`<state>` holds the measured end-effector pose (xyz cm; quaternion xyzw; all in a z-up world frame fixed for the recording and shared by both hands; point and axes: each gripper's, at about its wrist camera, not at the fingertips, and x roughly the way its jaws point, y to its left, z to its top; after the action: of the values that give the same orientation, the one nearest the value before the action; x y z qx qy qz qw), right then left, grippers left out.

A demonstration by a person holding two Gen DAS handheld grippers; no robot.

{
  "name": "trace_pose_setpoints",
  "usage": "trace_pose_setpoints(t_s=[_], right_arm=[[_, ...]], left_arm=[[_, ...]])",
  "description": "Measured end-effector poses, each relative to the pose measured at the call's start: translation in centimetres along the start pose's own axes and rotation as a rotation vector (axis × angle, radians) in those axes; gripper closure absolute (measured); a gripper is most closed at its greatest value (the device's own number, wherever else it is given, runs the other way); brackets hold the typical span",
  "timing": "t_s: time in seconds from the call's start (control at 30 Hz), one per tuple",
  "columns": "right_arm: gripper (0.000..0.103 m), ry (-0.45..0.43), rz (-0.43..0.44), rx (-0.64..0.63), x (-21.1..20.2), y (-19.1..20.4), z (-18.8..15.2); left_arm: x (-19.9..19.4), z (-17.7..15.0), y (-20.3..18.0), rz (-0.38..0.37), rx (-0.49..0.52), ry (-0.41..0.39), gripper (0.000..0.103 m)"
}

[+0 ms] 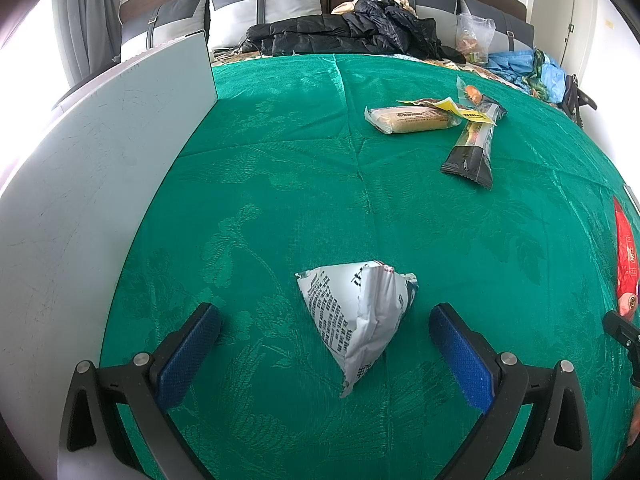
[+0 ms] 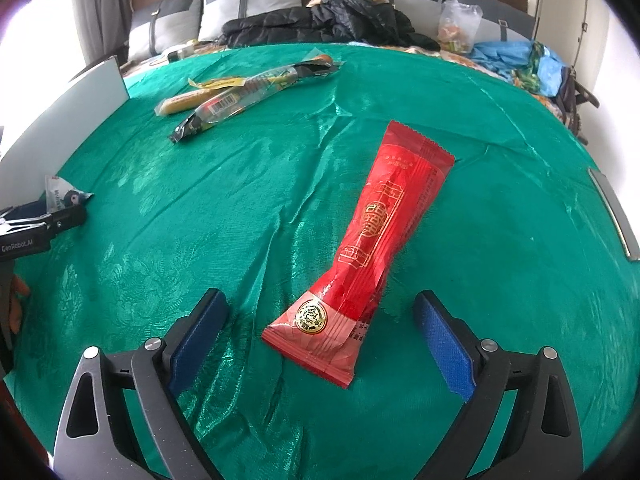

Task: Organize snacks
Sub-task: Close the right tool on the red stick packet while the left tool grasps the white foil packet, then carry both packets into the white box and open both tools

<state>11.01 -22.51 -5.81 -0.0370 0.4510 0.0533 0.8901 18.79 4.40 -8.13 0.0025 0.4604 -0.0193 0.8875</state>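
Green brocade cloth (image 1: 280,160) covers work surface. Left gripper (image 1: 325,320) spread wide, straddling white triangular packet (image 1: 356,316), no contact. Right gripper (image 2: 321,314) likewise released, near end of red stick pack (image 2: 376,248) between its fingers. Step: pre-grasp, both sides. Next: lower, close on each wrapper. Other snacks (image 1: 436,124) lie well apart, farther back.

Both cams sit low over the green cloth (image 1: 280,152), looking forward along their own fingers toward the headboard. Left one's close on a white packet (image 1: 360,316), right one's close on a red packet (image 2: 380,240). Both catch the snack pile (image 1: 440,124) (image 2: 240,92) and black jacket (image 1: 344,32) (image 2: 320,20).
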Motion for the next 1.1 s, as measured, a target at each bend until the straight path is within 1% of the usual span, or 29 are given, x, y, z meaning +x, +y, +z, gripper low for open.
trace_pose_setpoints(t_s=[0.33, 0.4, 0.47, 0.5, 0.6, 0.67, 0.73, 0.77, 0.83, 0.87, 0.9, 0.93, 0.97, 1.0, 1.03, 1.07, 1.1], right_arm=[[0.006, -0.001, 0.0, 0.0, 0.0, 0.0, 0.0], [0.006, -0.001, 0.0, 0.0, 0.0, -0.1, 0.0], [0.006, -0.001, -0.001, 0.0, -0.1, -0.1, 0.0], [0.006, -0.001, 0.0, 0.0, 0.0, -0.1, 0.0], [0.006, -0.001, 0.0, -0.001, 0.0, -0.1, 0.0], [0.006, 0.005, 0.003, -0.004, 0.0, -0.1, 0.1], [0.008, 0.041, 0.03, -0.014, -0.2, -0.4, 0.5], [0.008, 0.057, 0.057, 0.005, -0.4, -1.0, 0.7], [0.008, 0.047, 0.133, 0.126, -1.3, -3.2, 1.4], [0.008, 0.041, 0.15, 0.187, -1.6, -4.3, 1.9], [0.009, 0.042, 0.149, 0.226, -1.6, -5.0, 2.3], [0.009, 0.054, 0.142, 0.266, -1.6, -5.8, 2.9], [0.009, 0.073, 0.137, 0.289, -1.4, -6.3, 3.4], [0.009, 0.092, 0.138, 0.299, -1.1, -6.5, 3.9], [0.012, 0.119, 0.146, 0.3, -0.6, -6.4, 4.4], [0.019, 0.15, 0.149, 0.294, 0.1, -6.2, 4.7], [0.061, 0.181, 0.14, 0.284, 0.7, -6.0, 4.7]], left_arm=[[0.0, 0.0, 0.0, -0.004, 0.001, 0.0, 0.0], [-0.1, 0.0, 0.1, -0.039, 0.054, 0.013, 0.0], [-0.3, -0.1, 0.3, -0.089, 0.124, 0.048, 0.0], [-0.5, -0.2, 0.5, -0.096, 0.127, 0.061, 0.0], [-0.9, 0.0, 1.1, -0.132, 0.074, 0.112, 0.0], [-0.9, 0.4, 0.9, -0.142, 0.039, 0.131, 0.0], [-0.8, 1.0, 0.4, -0.142, 0.014, 0.134, 0.0], [-0.8, 1.4, 0.1, -0.136, 0.01, 0.127, 0.001], [-0.5, 1.8, -0.8, -0.114, 0.029, 0.118, 0.014], [-0.3, 1.8, -1.2, -0.099, 0.047, 0.121, 0.037], [-0.4, 1.7, -1.8, -0.048, 0.084, 0.096, 0.052], [-0.4, 1.7, -2.0, -0.052, 0.097, 0.092, 0.055], [-0.6, 1.4, -2.0, -0.086, 0.095, 0.085, 0.062], [-0.8, 1.2, -1.9, -0.114, 0.087, 0.082, 0.063], [-1.3, 0.9, -1.7, -0.138, 0.077, 0.077, 0.063], [-2.0, 0.6, -1.4, -0.152, 0.07, 0.063, 0.064], [-3.0, 0.2, -1.1, -0.166, 0.061, 0.043, 0.064]])
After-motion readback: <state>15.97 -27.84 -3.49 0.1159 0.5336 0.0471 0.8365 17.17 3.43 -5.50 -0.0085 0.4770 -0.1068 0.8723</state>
